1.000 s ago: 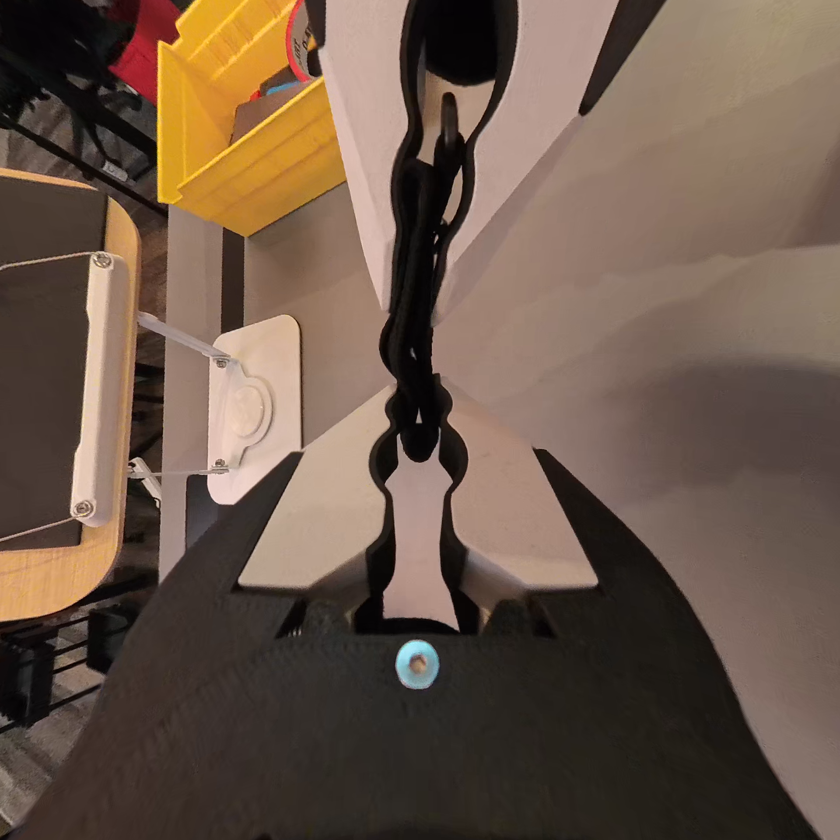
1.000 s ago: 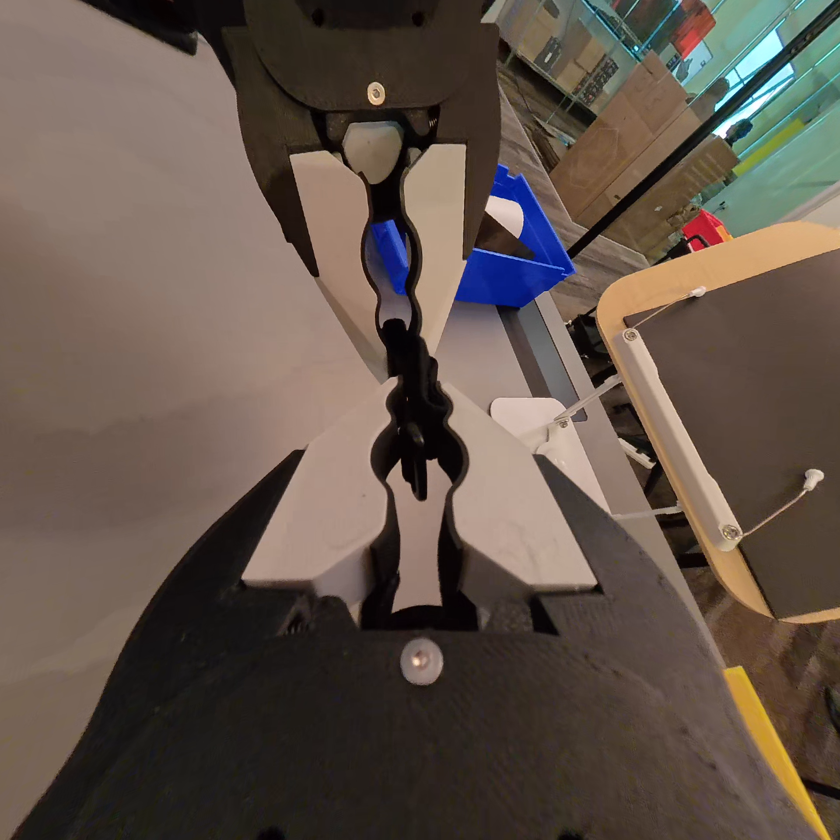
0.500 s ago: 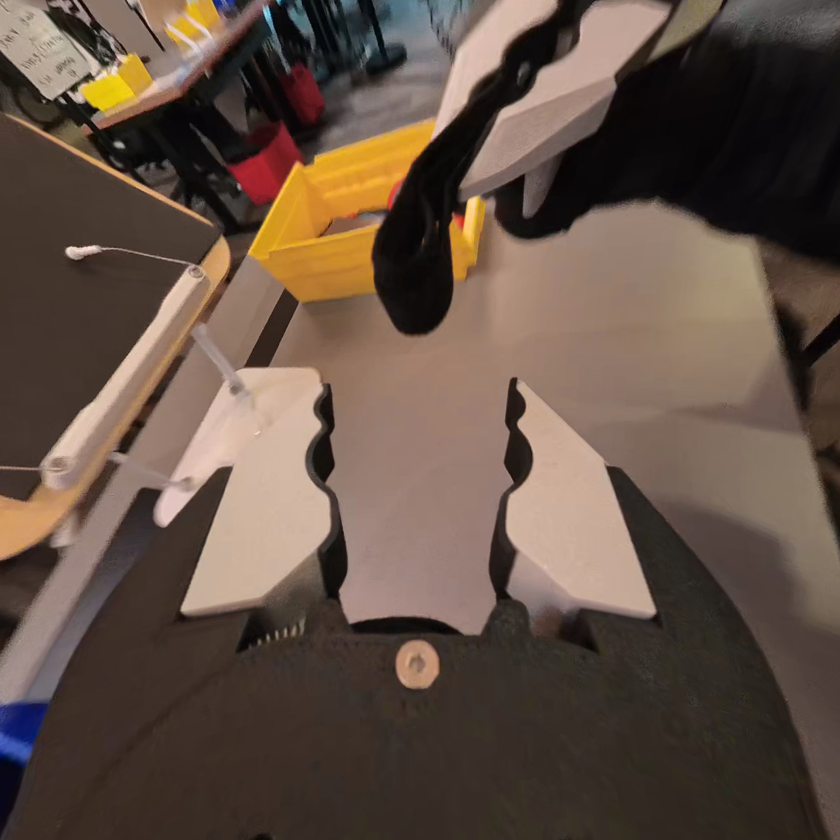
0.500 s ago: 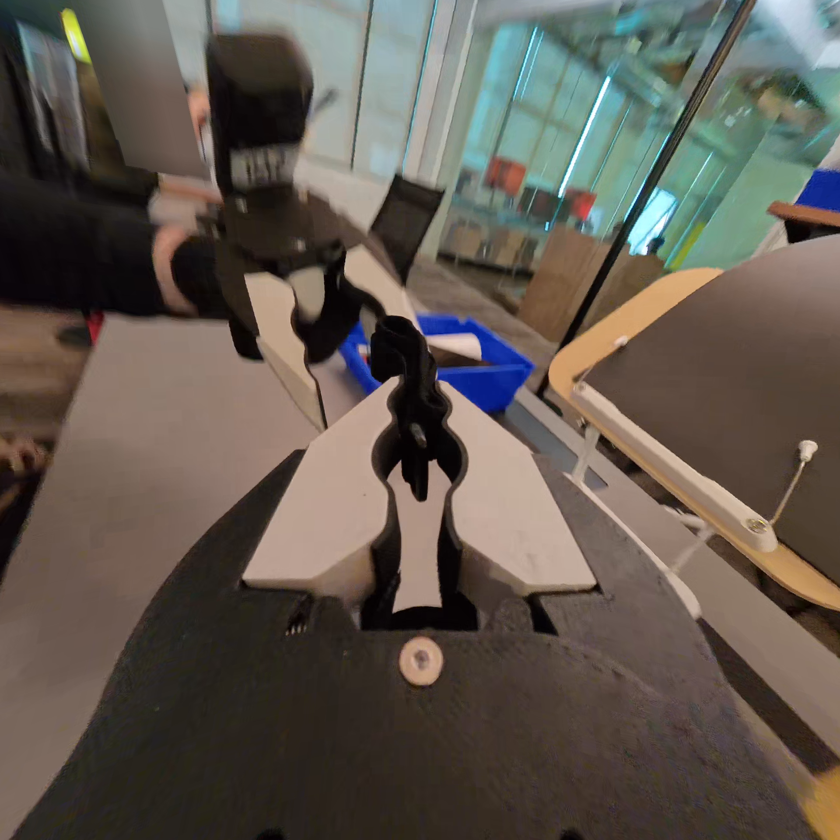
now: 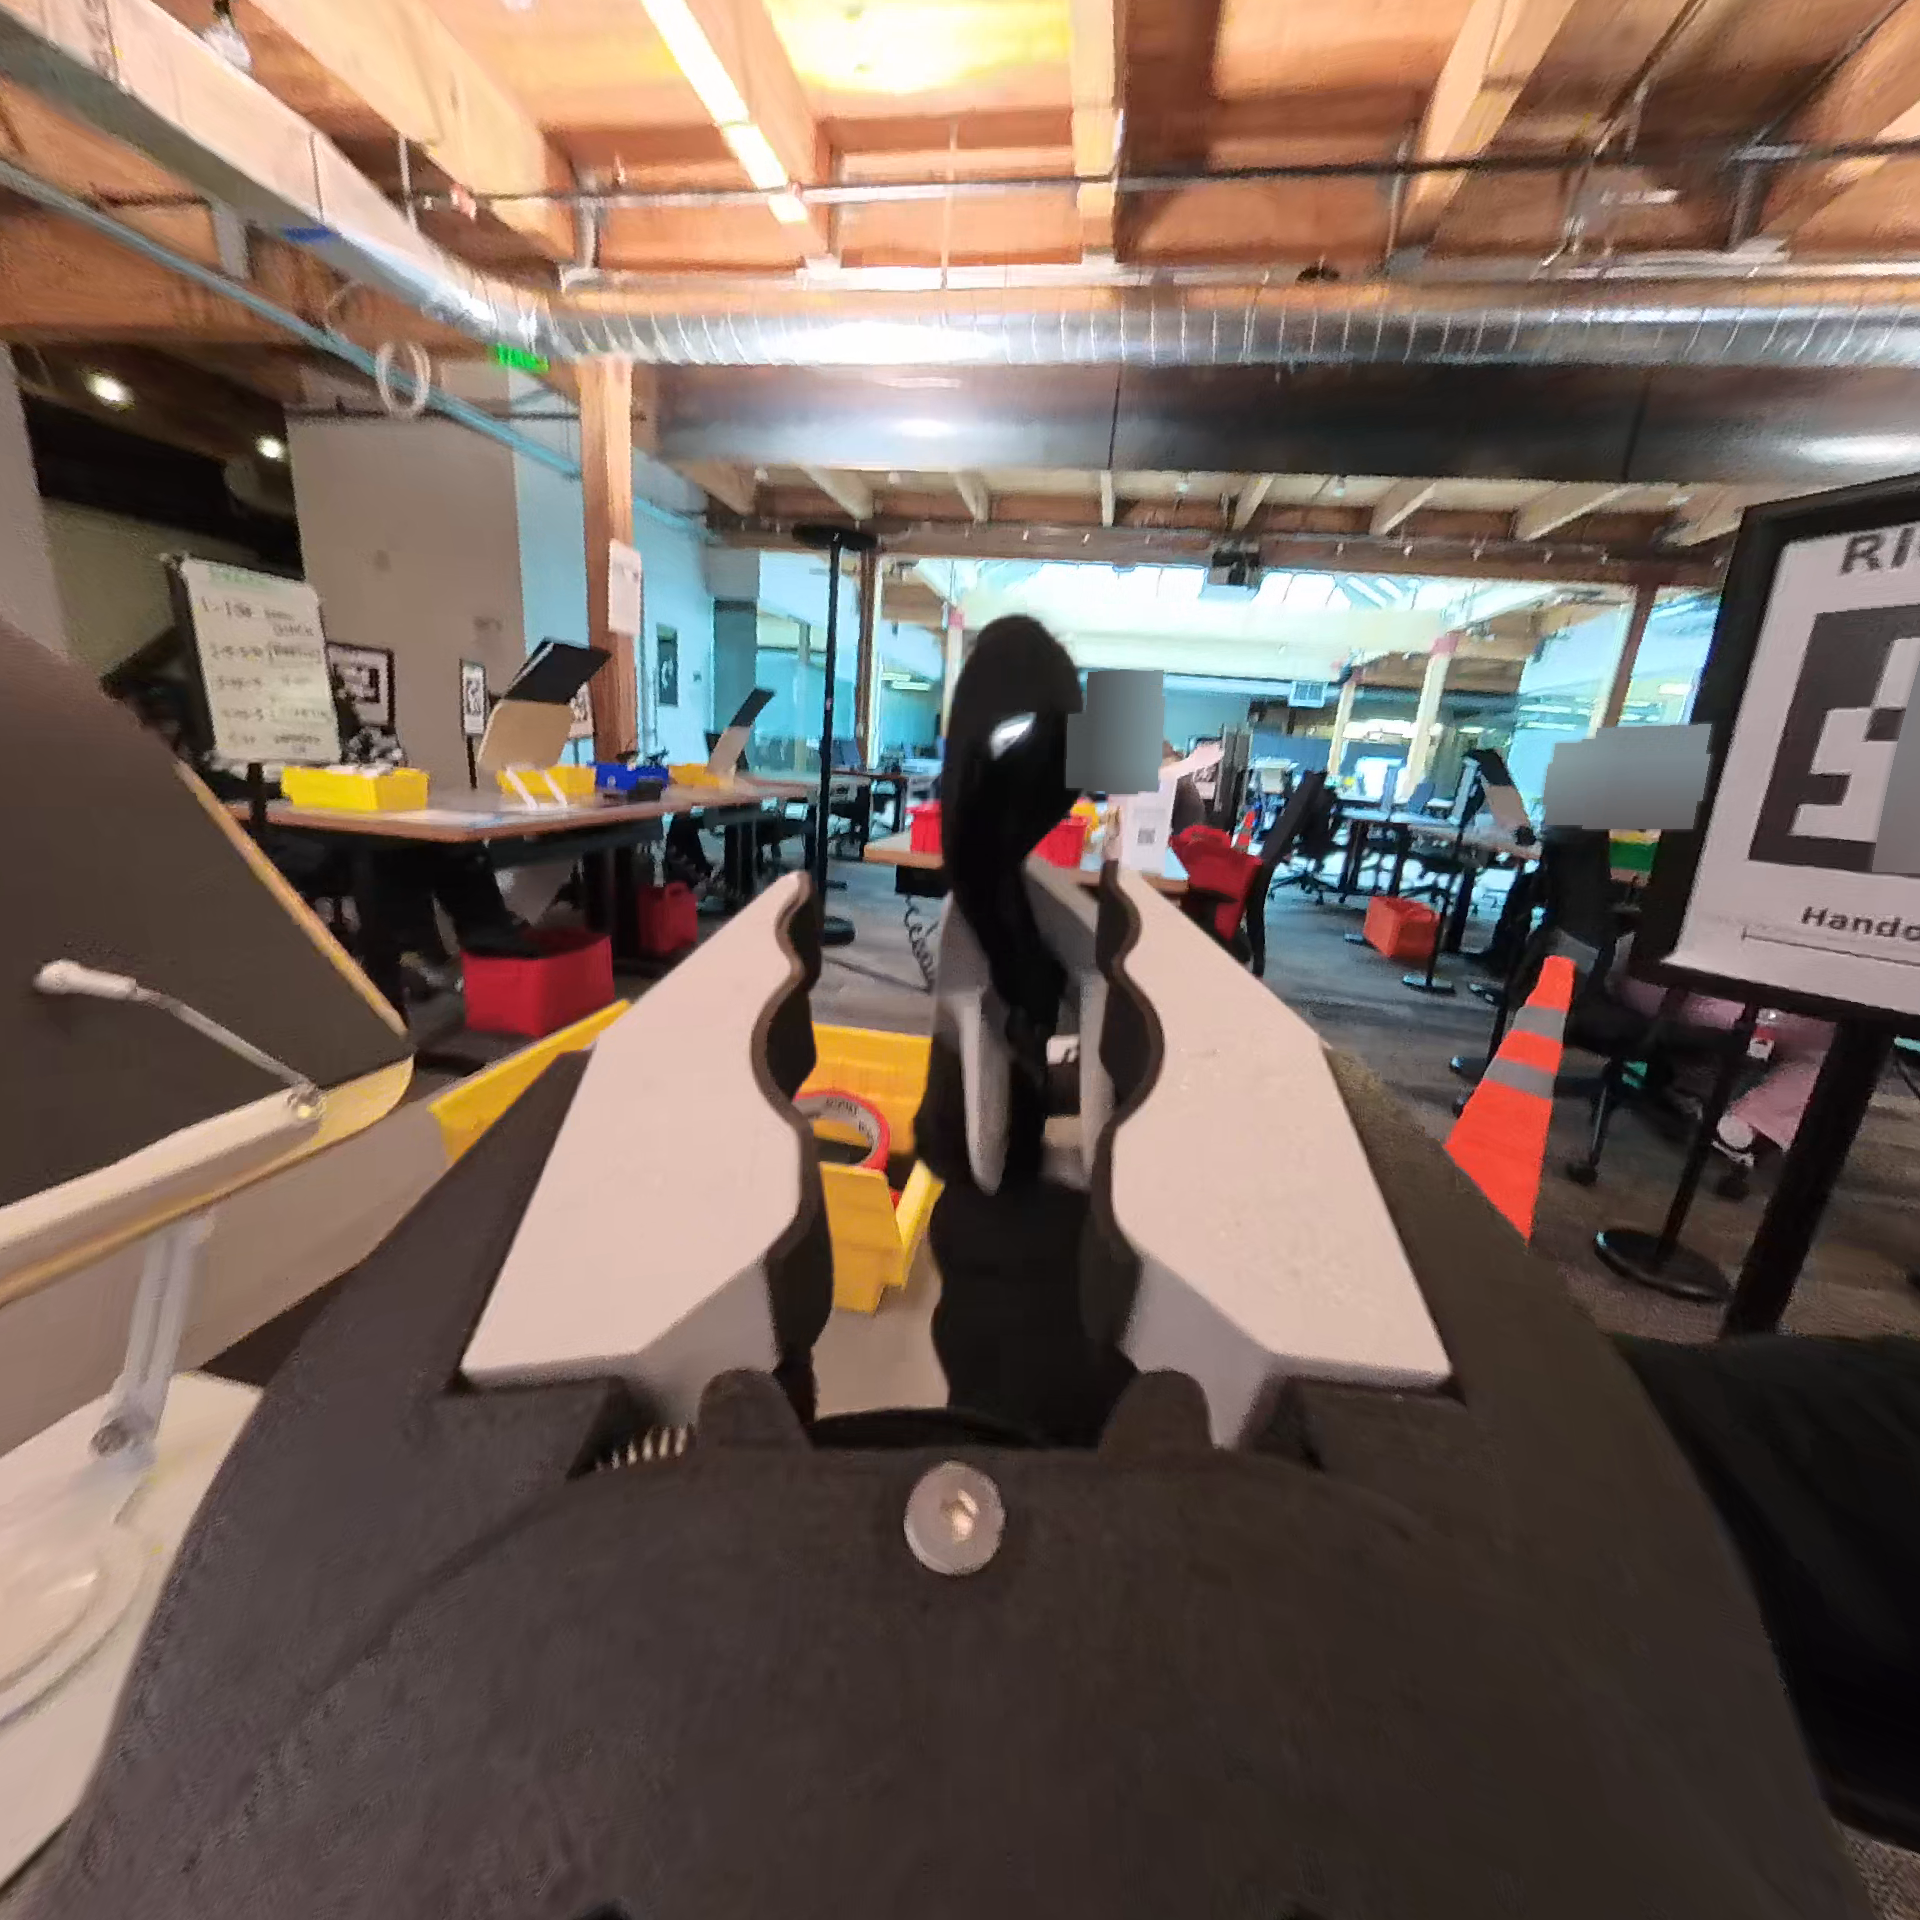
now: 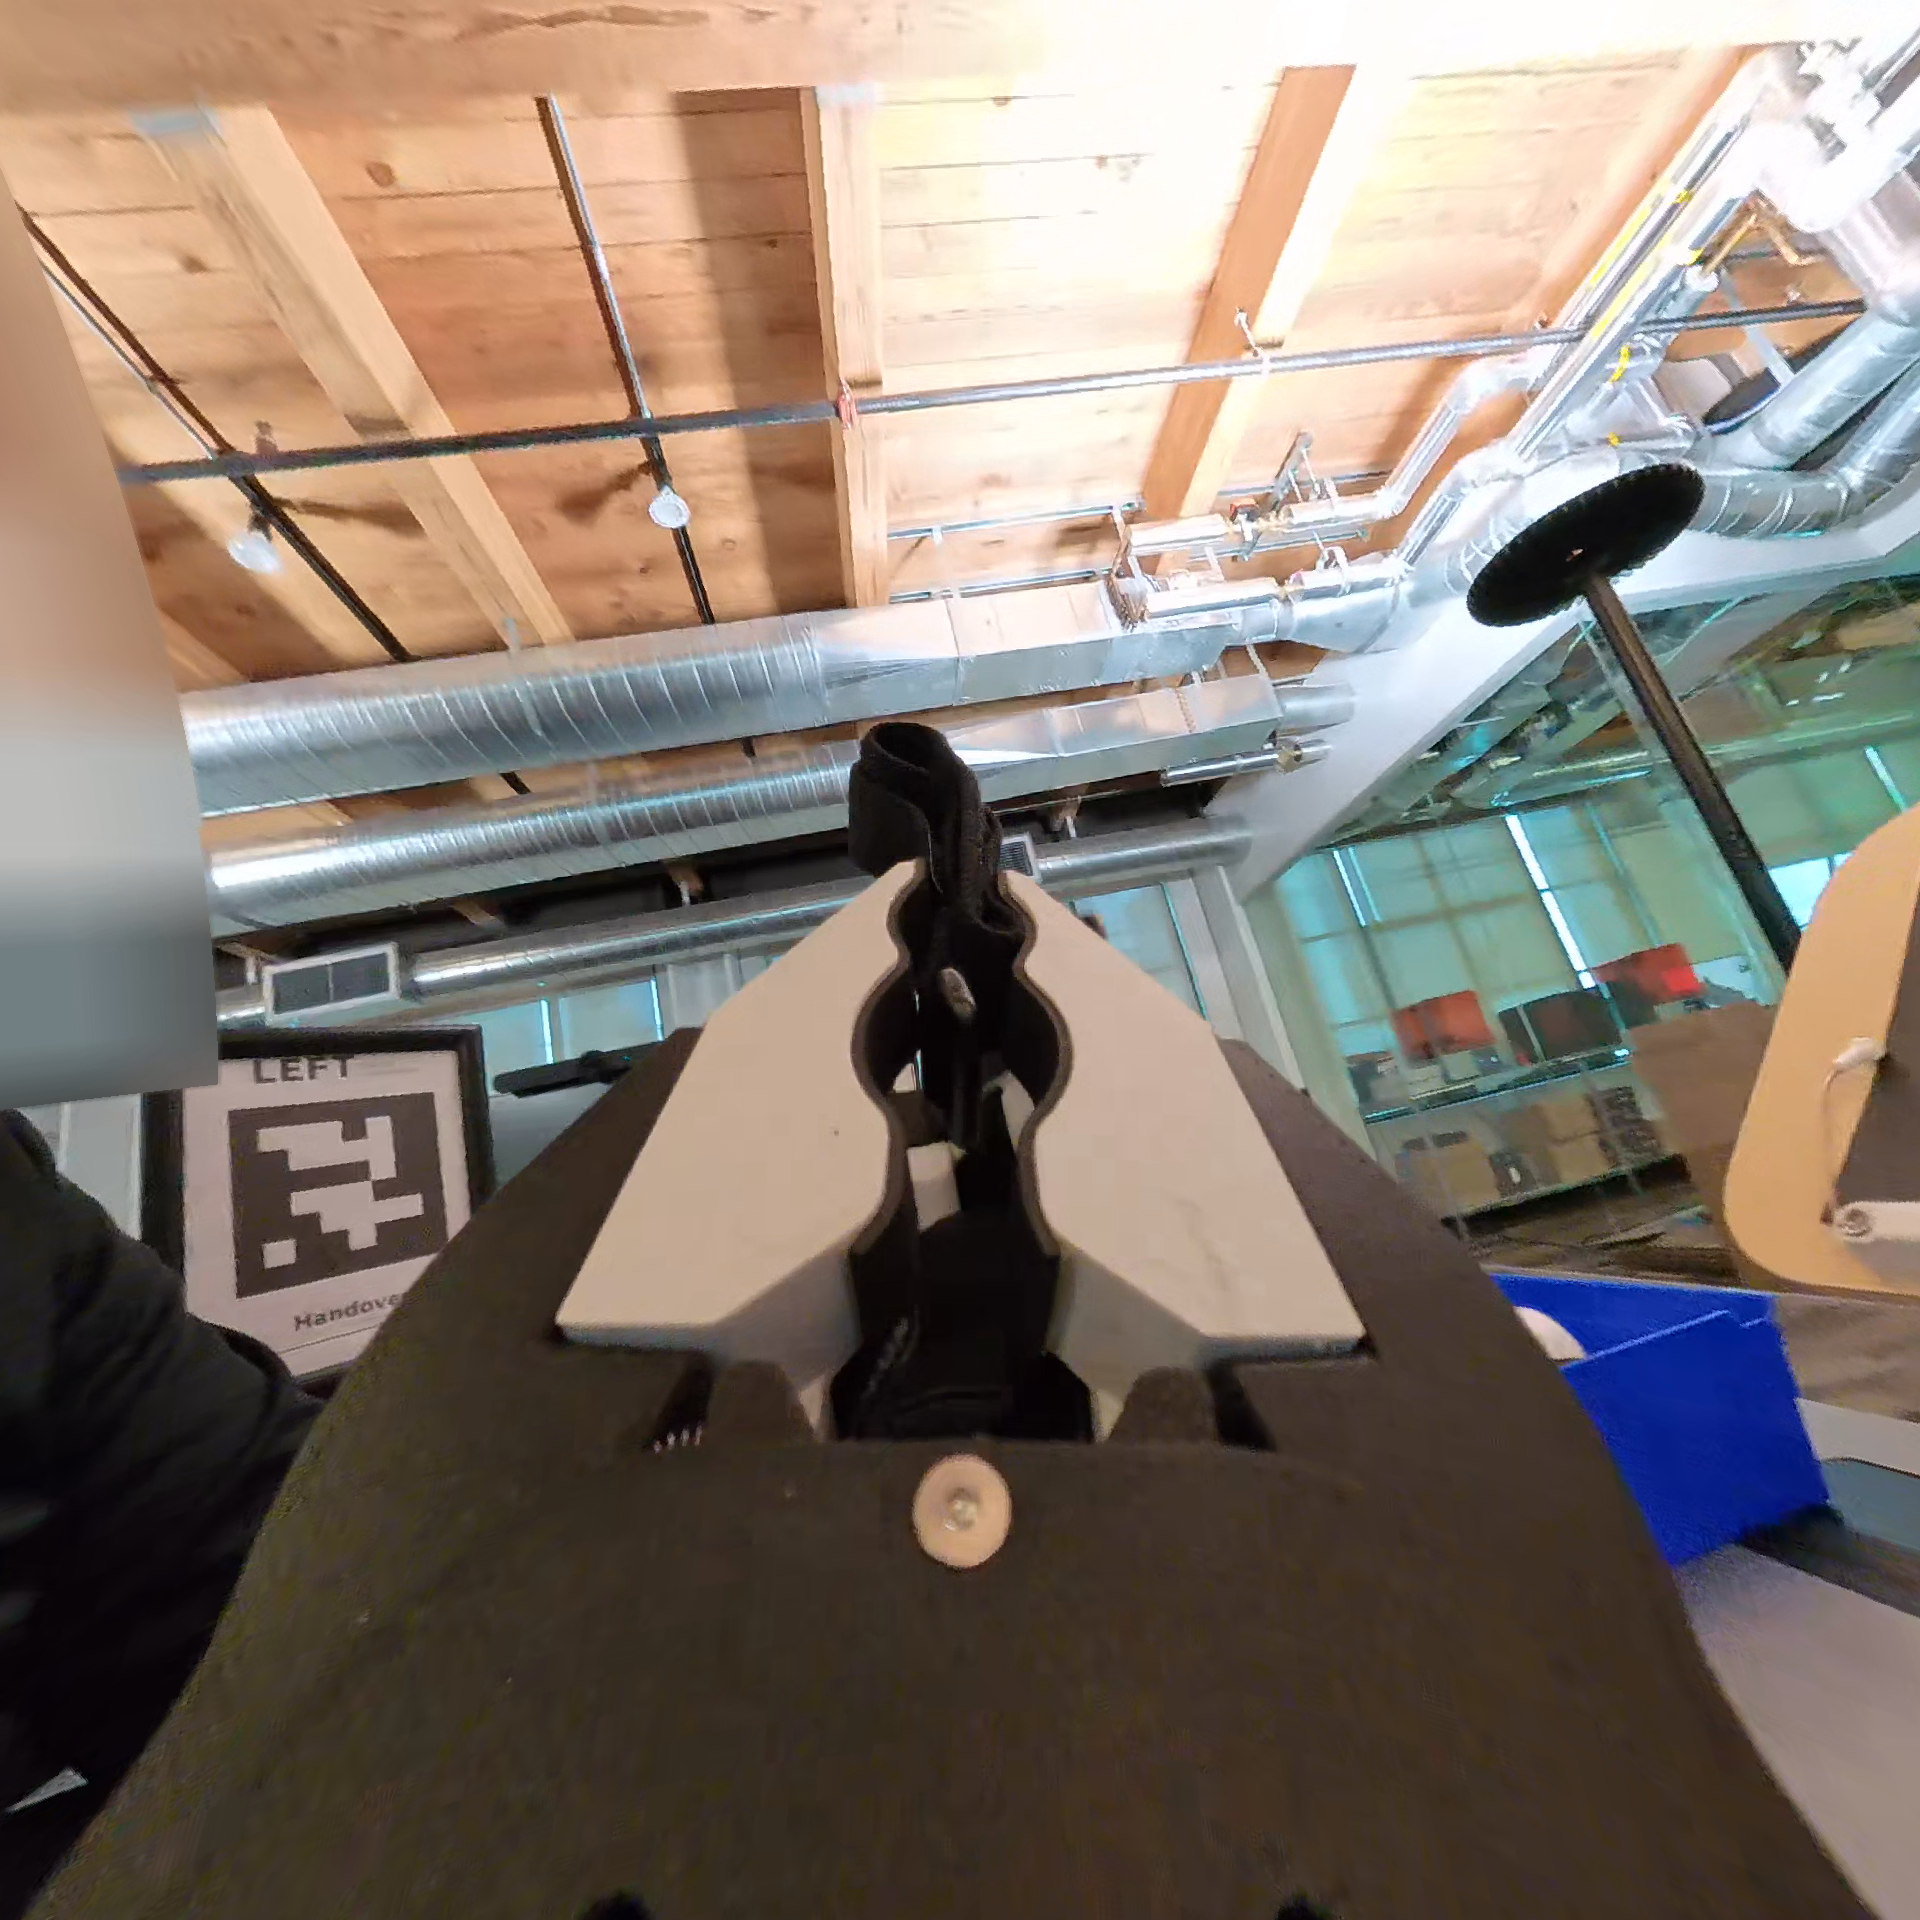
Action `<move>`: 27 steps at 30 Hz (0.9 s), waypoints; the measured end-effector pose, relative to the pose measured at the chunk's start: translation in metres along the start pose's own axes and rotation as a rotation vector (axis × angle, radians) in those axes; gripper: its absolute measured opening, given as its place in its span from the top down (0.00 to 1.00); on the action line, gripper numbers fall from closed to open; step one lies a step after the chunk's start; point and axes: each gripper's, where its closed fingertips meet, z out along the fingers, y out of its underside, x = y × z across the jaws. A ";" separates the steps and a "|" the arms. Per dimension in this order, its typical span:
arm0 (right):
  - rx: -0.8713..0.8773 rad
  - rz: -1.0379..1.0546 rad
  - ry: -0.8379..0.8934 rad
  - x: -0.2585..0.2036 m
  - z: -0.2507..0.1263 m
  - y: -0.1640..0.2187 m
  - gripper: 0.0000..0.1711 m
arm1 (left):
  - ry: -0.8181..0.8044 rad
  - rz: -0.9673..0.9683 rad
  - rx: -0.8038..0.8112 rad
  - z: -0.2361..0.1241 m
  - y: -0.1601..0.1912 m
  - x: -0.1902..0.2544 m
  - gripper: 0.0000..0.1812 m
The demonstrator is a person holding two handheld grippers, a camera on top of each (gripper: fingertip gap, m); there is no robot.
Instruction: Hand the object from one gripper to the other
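Observation:
The object is a black strap with a small metal clip (image 6: 914, 800). My right gripper (image 6: 961, 883) is shut on it and points up toward the ceiling, with the strap's folded end sticking out past the fingertips. In the left wrist view my left gripper (image 5: 954, 894) is open and empty, its white fingers (image 5: 675, 1143) wide apart. Beyond them the right gripper (image 5: 1013, 935) stands upright holding the strap (image 5: 1003, 748), apart from the left fingers.
A yellow bin (image 5: 873, 1195) with a red tape roll (image 5: 847, 1117) sits ahead on the table. A blue bin (image 6: 1662, 1392) is at the right. A tilted wood-edged board (image 5: 125, 935), a marker sign (image 5: 1829, 790), an orange cone (image 5: 1507, 1101) and a black sleeve (image 5: 1787, 1507) are nearby.
One second ago both grippers gripped the strap. The left gripper has opened and let go. Both grippers have tilted up from the table, and the right one keeps the strap.

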 end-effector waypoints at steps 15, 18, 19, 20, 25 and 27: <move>-0.016 0.122 0.010 0.009 0.004 0.020 0.78 | -0.030 0.019 0.000 0.007 -0.006 -0.007 0.96; -0.153 0.074 0.050 0.018 -0.005 0.035 0.67 | -0.022 0.092 -0.122 0.002 -0.006 -0.012 0.97; -0.231 0.049 0.060 0.020 -0.011 0.042 0.66 | -0.019 0.139 -0.189 0.001 -0.003 -0.014 0.97; -0.291 0.004 0.071 0.022 -0.017 0.046 0.69 | -0.020 0.198 -0.263 -0.002 0.000 -0.017 0.97; -0.387 -0.232 0.130 0.024 -0.032 0.020 0.70 | 0.003 0.442 -0.597 -0.018 0.016 -0.023 0.97; -0.456 -0.332 0.104 0.012 -0.029 0.016 0.69 | 0.021 0.504 -0.685 -0.022 0.021 -0.022 0.97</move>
